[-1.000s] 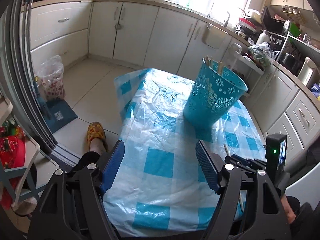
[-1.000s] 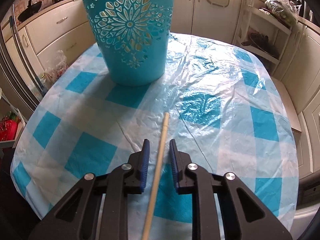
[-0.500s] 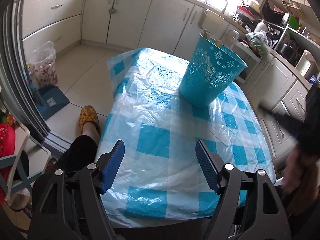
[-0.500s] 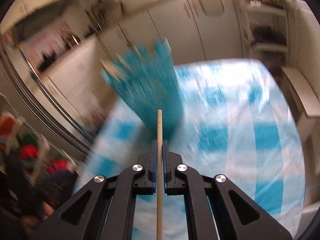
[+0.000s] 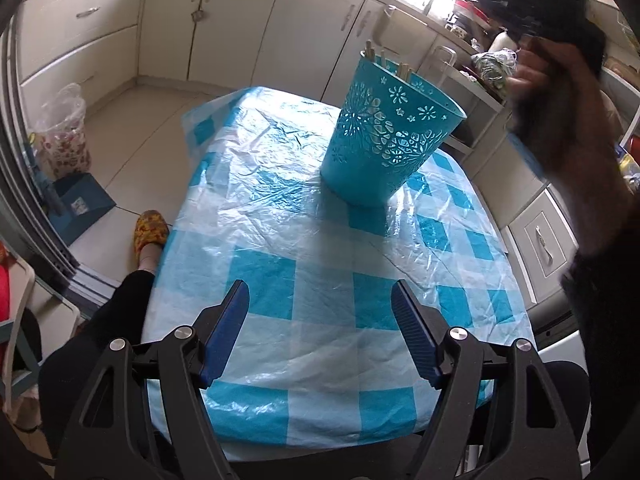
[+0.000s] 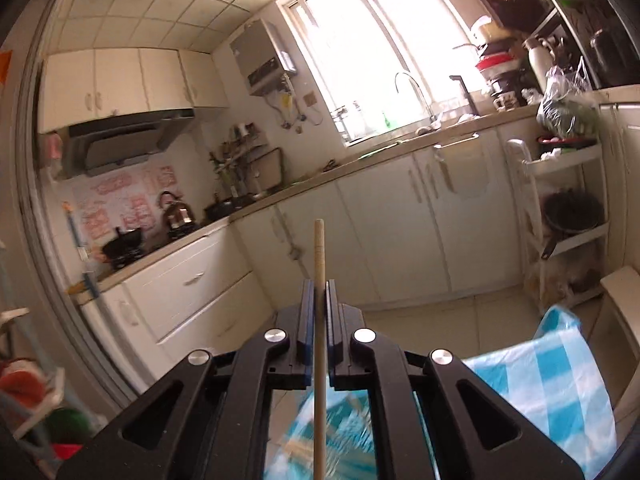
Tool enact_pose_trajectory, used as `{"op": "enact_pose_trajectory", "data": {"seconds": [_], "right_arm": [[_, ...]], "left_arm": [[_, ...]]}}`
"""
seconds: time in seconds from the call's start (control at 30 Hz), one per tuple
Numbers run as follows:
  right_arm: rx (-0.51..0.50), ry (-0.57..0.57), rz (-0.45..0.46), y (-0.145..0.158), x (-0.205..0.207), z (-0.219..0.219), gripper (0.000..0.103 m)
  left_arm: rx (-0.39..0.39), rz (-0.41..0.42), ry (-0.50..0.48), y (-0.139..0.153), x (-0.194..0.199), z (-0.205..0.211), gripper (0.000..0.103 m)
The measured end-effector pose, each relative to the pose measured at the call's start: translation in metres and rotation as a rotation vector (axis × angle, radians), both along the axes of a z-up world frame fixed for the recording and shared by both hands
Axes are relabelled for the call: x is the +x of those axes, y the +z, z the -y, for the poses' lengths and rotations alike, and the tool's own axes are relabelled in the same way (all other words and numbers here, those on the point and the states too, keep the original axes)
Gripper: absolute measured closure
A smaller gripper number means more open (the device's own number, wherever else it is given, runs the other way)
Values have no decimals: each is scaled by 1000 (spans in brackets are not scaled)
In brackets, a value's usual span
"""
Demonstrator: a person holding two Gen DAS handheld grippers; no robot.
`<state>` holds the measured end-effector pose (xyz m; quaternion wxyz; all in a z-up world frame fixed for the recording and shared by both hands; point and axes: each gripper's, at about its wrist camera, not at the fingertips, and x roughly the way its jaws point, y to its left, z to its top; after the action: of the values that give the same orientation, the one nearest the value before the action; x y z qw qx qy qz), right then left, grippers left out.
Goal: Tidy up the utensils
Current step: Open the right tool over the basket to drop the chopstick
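A teal cut-out basket [image 5: 384,136] stands upright on the blue-checked tablecloth [image 5: 328,280], with several wooden chopstick ends poking over its far rim. My left gripper [image 5: 320,308] is open and empty, low over the near part of the table. My right gripper [image 6: 319,294] is shut on a single wooden chopstick [image 6: 319,264] that points forward and up. It is raised high, with the basket blurred below it [image 6: 340,432]. In the left wrist view the right gripper and hand [image 5: 552,40] appear blurred, above and right of the basket.
White kitchen cabinets [image 5: 240,32] and a counter run behind the table. A shelf rack [image 6: 568,208] with pots stands to the right. A foot in a yellow slipper [image 5: 150,232] and a plastic bag [image 5: 60,136] are on the floor to the left.
My right gripper closed on the chopstick that lay on the table, lifted it and swung up above the basket. My left gripper stayed open and pulled back slightly.
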<state>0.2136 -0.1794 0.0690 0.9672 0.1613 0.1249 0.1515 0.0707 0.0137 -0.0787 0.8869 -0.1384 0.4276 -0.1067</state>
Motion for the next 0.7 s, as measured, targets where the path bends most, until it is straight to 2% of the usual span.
{"op": "enact_pose_trajectory", "data": {"seconds": [0.13,0.37,0.47,0.57,0.7], "right_arm": [[-50,-17,-96,-30,26,-5,97],[-152,22,-170,-47,12,-9,94],[-159,46,-203,-50,-7,-6,85],[-150,60,-227,-46,-49,4,77],[-135,33,-255,-36,-103,22,50]], "left_arm": [[-19,-10,-5,-4,9,2,33],[-39,-29,-7,-5,15,6,33],[-27,-8,0,9,8,6,32],[-9,14,11,26,0,5,25],[28,64,17,55,-18,5,14]]}}
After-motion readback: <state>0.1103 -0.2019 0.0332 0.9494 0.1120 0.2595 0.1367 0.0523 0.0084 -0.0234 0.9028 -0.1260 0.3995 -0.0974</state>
